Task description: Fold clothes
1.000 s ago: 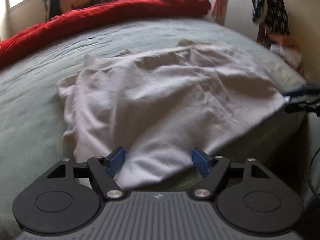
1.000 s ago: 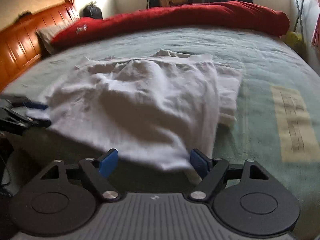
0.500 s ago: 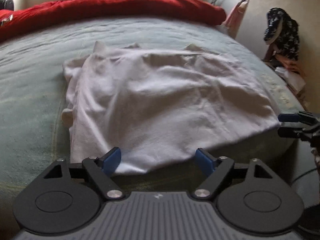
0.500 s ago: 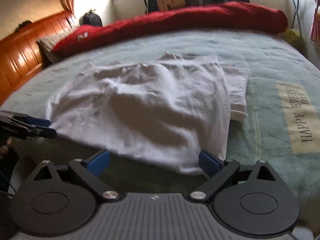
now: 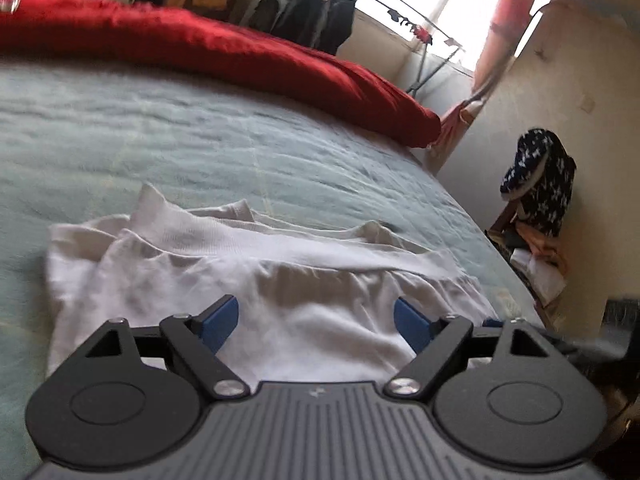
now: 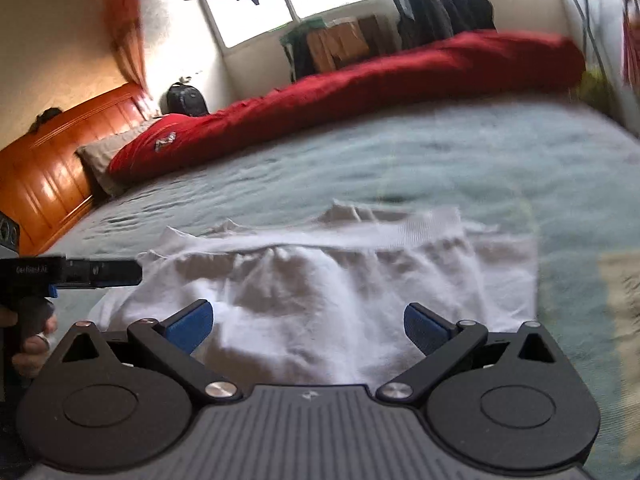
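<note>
Your left gripper [image 5: 316, 326] has its blue-padded jaws spread wide with nothing between them, poised low over the near part of the rumpled white cotton garment [image 5: 280, 280]; your right gripper [image 6: 308, 326] is just as wide open and empty, over the same cloth from the other side. The garment lies on the pale green quilted bedspread [image 5: 200, 140], close to the near edge of the bed, with a ribbed band running left to right across its far side and a bunched flap sticking out at the far left. Motion blur hides whether the pads touch the fabric. Beyond it the bedspread runs bare to the long red duvet [image 5: 240, 52] rolled along the far side, and in the right wrist view an orange wooden headboard [image 6: 44, 168] stands at far left. You look to be between folds, lining up for the next grasp, with the garment only roughly flattened. The next move likely calls for each gripper to settle on a near corner or hem, pinch only the intended layers, and carry that edge toward the far ribbed band evenly so the creases do not lock in.
</note>
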{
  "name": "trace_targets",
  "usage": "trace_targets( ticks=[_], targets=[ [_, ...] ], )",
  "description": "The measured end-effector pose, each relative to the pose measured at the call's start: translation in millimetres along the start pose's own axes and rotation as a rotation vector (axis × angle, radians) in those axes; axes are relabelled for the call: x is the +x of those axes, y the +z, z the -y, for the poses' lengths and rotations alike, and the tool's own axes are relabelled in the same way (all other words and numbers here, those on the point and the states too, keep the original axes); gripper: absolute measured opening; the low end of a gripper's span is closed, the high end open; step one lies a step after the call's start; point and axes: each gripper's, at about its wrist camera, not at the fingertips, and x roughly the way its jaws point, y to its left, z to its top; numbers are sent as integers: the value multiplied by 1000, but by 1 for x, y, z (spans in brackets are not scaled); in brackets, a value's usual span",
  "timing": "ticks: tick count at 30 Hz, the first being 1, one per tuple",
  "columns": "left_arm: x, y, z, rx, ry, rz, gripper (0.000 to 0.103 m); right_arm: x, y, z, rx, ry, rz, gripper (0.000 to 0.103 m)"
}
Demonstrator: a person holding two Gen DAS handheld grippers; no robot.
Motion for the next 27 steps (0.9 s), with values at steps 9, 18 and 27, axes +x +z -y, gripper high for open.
trace_targets(
  ticks=[9, 18, 27],
  targets=[
    [20, 28, -28, -78, 173, 6, 84, -7, -9, 23, 36, -45, 30, 103],
    [2, -2, -6, -37, 202, -42, 87, -7, -12, 1, -33, -53, -2, 103],
    [-34, -24, 23, -6, 133, -25, 90, -26, -16, -18, -36, -13, 21, 103]
  ],
)
